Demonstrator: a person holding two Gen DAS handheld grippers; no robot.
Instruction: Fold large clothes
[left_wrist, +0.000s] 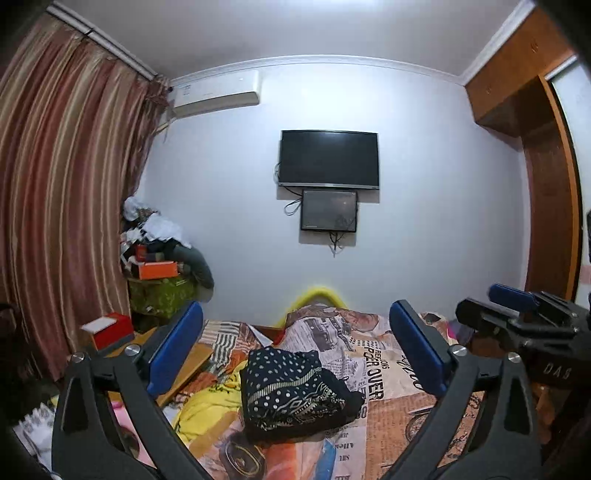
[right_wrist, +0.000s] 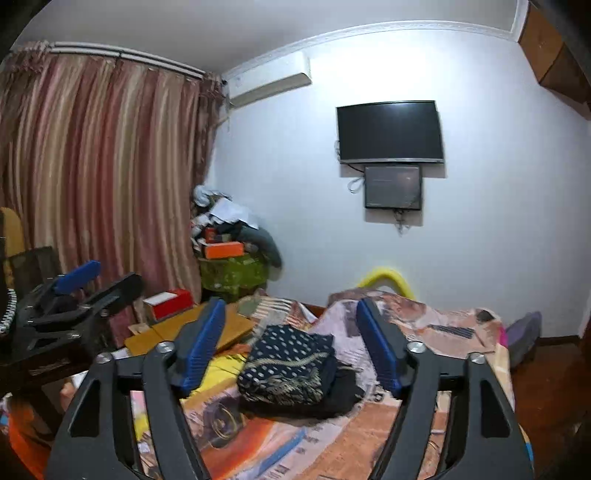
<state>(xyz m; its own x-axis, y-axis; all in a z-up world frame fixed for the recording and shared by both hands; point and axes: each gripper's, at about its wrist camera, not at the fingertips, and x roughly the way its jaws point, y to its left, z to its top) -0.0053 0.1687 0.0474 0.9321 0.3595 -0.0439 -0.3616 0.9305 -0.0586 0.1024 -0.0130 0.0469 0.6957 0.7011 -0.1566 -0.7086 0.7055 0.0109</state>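
A dark navy garment with white dots and patterned bands (left_wrist: 295, 391) lies in a folded bundle on the bed's newspaper-print cover (left_wrist: 373, 354); it also shows in the right wrist view (right_wrist: 291, 365). My left gripper (left_wrist: 295, 343) is open and empty, raised above and short of the bundle. My right gripper (right_wrist: 291, 343) is open and empty, held likewise above the bundle. The right gripper also shows at the right edge of the left wrist view (left_wrist: 517, 317), and the left gripper at the left of the right wrist view (right_wrist: 81, 291).
A yellow cloth (left_wrist: 207, 406) lies left of the bundle. Flat cardboard (right_wrist: 207, 328) and a red-and-white box (right_wrist: 168, 303) sit at the bed's left. A cluttered pile (left_wrist: 162, 266) stands by the striped curtain (left_wrist: 62, 192). A TV (left_wrist: 328, 158) hangs on the wall; a wooden wardrobe (left_wrist: 546, 206) stands right.
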